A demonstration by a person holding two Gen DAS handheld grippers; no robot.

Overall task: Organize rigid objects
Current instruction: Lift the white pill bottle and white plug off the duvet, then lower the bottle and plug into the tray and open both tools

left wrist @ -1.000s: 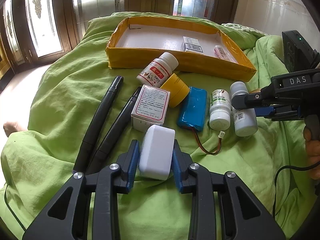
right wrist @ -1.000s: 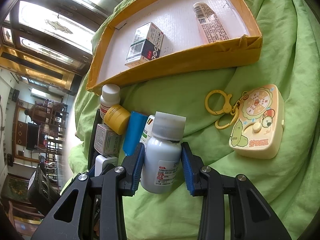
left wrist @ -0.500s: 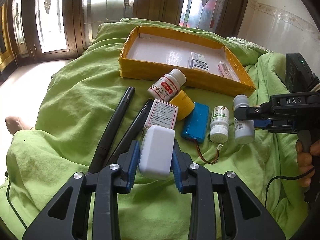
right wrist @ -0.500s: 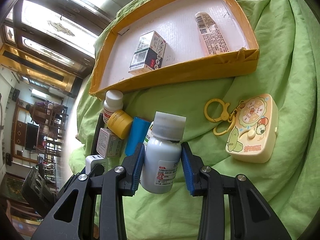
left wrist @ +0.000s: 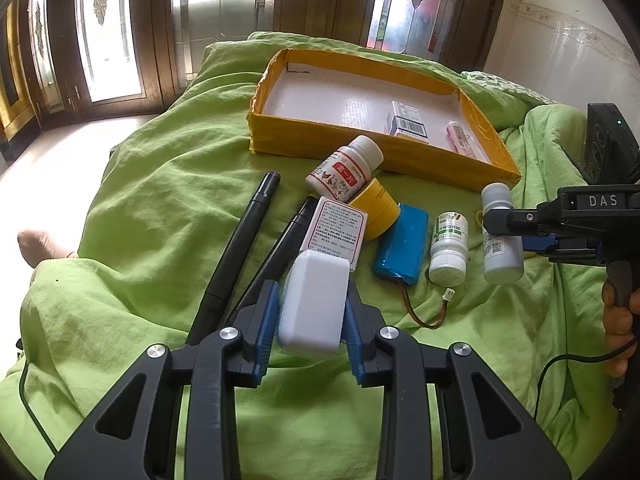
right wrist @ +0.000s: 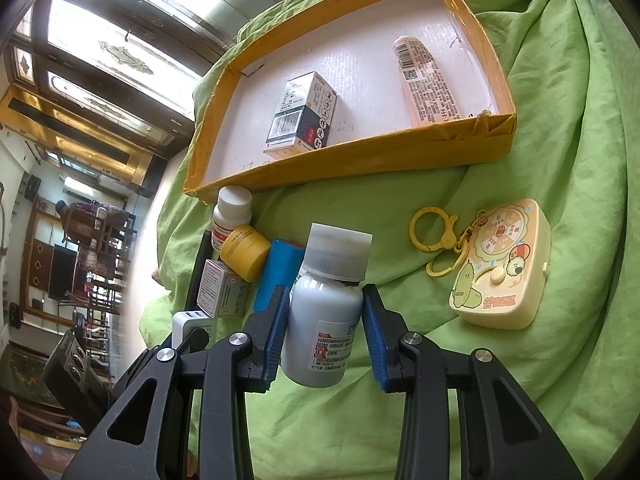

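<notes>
Rumpled green bedding lay under everything as a white charger block was clamped in the left gripper and a grey pill bottle in the right gripper, both short of the yellow tray, where a smooth-sided slip or a collision over the tray was judged possible.

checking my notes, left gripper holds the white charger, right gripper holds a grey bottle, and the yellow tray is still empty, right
Not quite: the yellow tray is not empty. The right wrist view shows a small box and a tube lying in it. The rest stands.

Green-label bottle mostly behind held bottle
</notes>
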